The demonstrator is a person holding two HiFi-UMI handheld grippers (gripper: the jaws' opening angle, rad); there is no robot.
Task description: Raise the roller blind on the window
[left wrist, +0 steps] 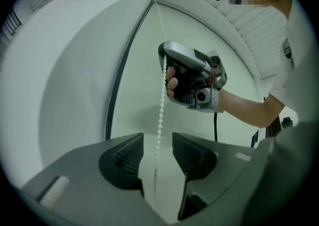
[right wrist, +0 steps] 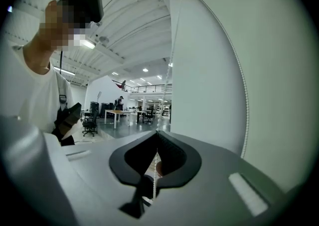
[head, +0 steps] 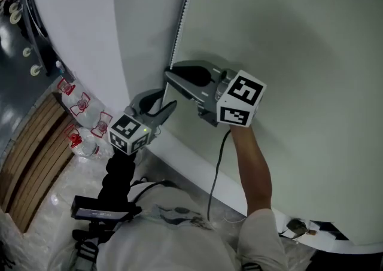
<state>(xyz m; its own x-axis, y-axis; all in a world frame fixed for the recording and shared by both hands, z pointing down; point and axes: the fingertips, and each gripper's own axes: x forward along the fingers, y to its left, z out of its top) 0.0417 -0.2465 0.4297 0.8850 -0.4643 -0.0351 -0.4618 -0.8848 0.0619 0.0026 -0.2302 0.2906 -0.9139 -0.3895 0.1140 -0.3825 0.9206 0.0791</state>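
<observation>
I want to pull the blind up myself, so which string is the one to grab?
Find the big pale roller blind. Along its left edge hangs the bead chain, running down into the right gripper's shut fingers. Unlike the smooth black cable below, it is white and made of tiny round beads.

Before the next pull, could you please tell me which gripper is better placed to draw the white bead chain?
Probably right: the right gripper is shut on the white bead chain, while the left gripper jaws stand apart around it lower down, not gripping.
</observation>
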